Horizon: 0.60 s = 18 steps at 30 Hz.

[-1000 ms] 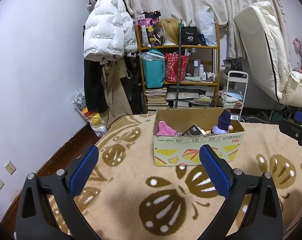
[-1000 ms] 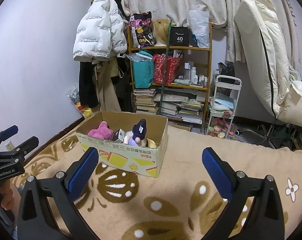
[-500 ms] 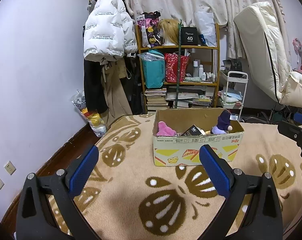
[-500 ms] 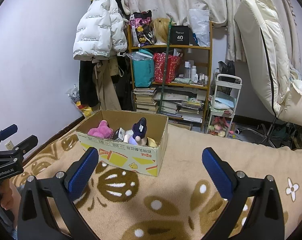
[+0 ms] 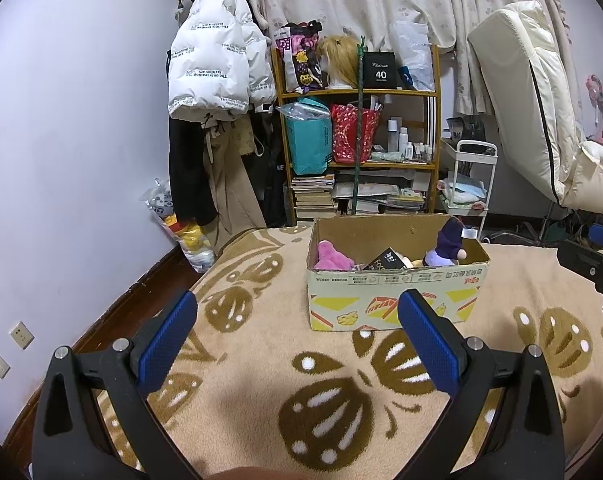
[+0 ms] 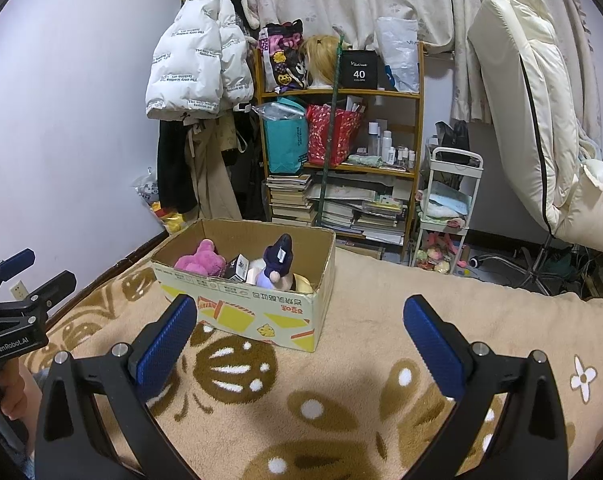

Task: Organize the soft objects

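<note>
A cardboard box [image 5: 393, 296] [image 6: 245, 312] stands on the tan patterned blanket [image 5: 285, 364] [image 6: 373, 368]. Inside lie a pink plush [image 5: 331, 258] [image 6: 200, 258], a purple-hatted doll [image 5: 445, 246] [image 6: 275, 266] and a small black box [image 5: 387, 260] [image 6: 237, 268]. My left gripper [image 5: 297, 340] hovers open just short of the box's near wall, nothing between its blue pads. My right gripper [image 6: 301, 344] also stands open and empty, to the right of the box's near corner. Each gripper shows at the edge of the other's view: the right gripper [image 5: 597, 264], the left gripper [image 6: 17, 300].
Beyond the blanket stand a wooden shelf [image 5: 357, 152] [image 6: 341, 160] packed with bags and books, a white cart [image 5: 467, 184] [image 6: 447, 208], hanging coats [image 5: 213, 80] [image 6: 197, 72] and a cream recliner [image 5: 541, 120] [image 6: 541, 120]. A hand [image 6: 9, 396] holds the left gripper's handle.
Both grippers have drifted only very slightly; the box and toys have not moved, and both stay open.
</note>
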Tool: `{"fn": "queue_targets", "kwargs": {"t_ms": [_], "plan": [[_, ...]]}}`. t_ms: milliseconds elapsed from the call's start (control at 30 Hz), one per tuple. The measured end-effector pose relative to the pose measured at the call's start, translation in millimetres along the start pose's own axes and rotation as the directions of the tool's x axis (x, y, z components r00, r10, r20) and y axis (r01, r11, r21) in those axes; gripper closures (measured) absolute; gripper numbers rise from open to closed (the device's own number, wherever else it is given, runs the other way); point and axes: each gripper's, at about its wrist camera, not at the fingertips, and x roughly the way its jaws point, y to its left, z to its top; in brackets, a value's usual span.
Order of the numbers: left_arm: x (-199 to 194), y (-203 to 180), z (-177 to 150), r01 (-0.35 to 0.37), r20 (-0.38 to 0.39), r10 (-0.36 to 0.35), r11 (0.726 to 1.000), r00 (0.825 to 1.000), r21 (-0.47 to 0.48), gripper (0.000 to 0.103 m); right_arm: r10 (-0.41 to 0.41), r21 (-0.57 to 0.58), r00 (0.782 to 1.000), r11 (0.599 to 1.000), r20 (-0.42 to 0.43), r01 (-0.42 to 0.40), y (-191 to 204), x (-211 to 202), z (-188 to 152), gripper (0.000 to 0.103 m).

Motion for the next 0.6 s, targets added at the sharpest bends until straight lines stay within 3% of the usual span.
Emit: {"fn": "queue_targets", "kwargs": {"t_ms": [600], "plan": [[0.7,0.5,0.3,0.007,-0.001,-0.007,1.0,1.0,0.001,0.004,0.003,-0.002,1.0,1.0,-0.001,-0.003,-2.9,-0.4,1.5,0.0]]}}
